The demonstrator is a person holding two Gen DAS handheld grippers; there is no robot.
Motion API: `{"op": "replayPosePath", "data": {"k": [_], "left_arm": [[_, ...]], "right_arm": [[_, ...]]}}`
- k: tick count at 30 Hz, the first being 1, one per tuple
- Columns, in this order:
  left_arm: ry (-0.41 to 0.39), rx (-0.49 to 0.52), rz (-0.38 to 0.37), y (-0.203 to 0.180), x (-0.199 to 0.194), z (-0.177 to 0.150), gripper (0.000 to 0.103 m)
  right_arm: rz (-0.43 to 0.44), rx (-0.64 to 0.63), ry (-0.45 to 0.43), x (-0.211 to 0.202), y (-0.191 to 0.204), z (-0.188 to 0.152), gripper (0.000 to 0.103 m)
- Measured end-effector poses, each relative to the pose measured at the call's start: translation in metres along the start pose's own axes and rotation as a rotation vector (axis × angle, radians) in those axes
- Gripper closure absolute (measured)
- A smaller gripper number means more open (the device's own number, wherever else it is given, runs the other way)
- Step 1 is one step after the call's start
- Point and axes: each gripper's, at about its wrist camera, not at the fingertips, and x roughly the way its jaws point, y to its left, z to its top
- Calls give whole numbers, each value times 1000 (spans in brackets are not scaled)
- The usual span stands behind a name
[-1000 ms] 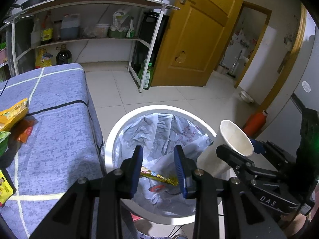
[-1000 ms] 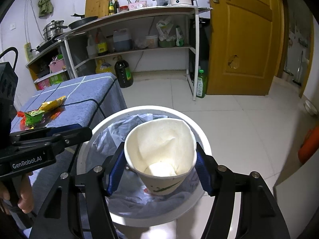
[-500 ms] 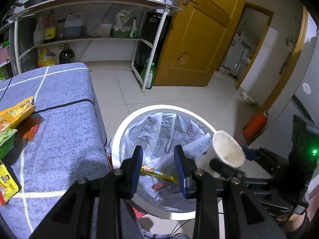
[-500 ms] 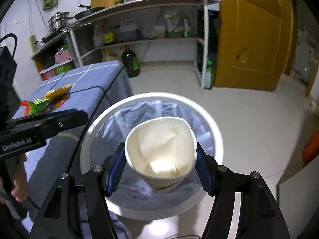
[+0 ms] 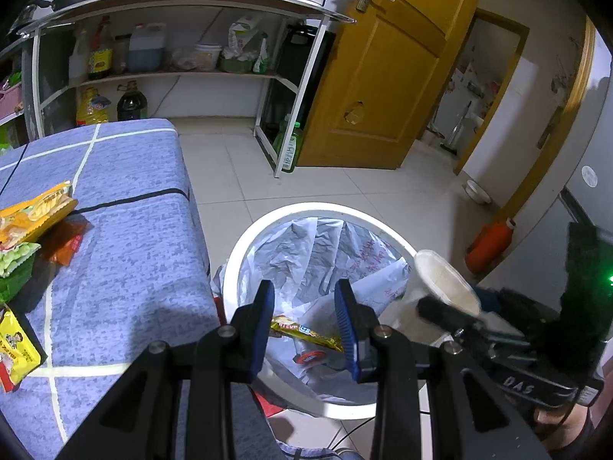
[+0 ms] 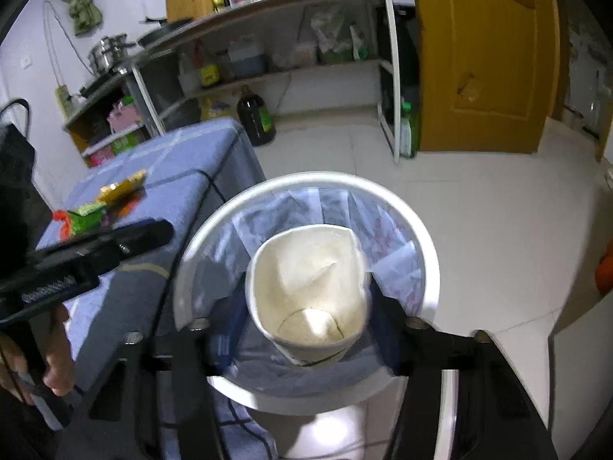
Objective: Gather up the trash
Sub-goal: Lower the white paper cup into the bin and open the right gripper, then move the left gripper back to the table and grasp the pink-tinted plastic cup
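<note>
A white paper cup (image 6: 306, 268) hangs mouth-up over the white bin (image 6: 345, 180), gripped by my right gripper (image 6: 306, 303). Its jaws are closing and the cup wall is squeezed narrower. In the left wrist view the same cup (image 5: 440, 283) sits at the bin's right rim (image 5: 306, 207). My left gripper (image 5: 302, 291) is open above the bin's near edge with nothing between its fingers. Below it, a yellow wrapper (image 5: 306, 331) lies inside the bin liner. Several snack packets (image 5: 34, 211) lie on the blue-clothed table (image 5: 126, 230).
A metal shelf rack (image 5: 299, 88) with bottles and a kettle stands behind, next to a wooden door (image 5: 383, 76). An orange bottle (image 5: 490, 245) and a small bowl (image 5: 477, 191) sit on the tiled floor at right. A hand (image 6: 57, 360) holds the left gripper's handle.
The right gripper has tipped a little further down and pressed the cup narrower over the bin. The left gripper keeps the same gap and has hardly moved.
</note>
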Motion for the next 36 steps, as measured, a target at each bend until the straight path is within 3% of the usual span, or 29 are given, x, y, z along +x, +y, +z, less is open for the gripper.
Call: {"op": "replayPosePath", "data": {"k": [2,4,8,11,12,13,14,18,27,36], "left_arm": [[-3,2,0,1,-2,0,69],[-4,5,0,1,-3,0,69],[-10,7,0,1,-5,0,69],[-8,5,-3,1,-5,0,68],[-8,5,-3,1,-5,0,68],[-9,3,-3,1,-5,0,68],[-9,1,-4,1,-5,-1,68],[-9,5,-5,1,-6,-1,68],[-30,2,-2,7,-20,-2,68],[-64,1,15,23,-52,-12,67]], "right_arm": [[-30,-11,-47,-8,1,3,45],[-7,-4,-68,-10,-3,4,42],[-23,19,-55,-5,-7,2,42],[-39,21,-63,-3,-9,2,35],[-56,26,-47,-1,-9,2,54],[-74,50,-25,-1,-11,3,101],[-63,61,-14,-3,-11,5,103],[-56,20,-84,-10,-5,10,100],[-35,14,-78,-5,1,9,51],[-35,-18,-98,-17,19,12,50]]}}
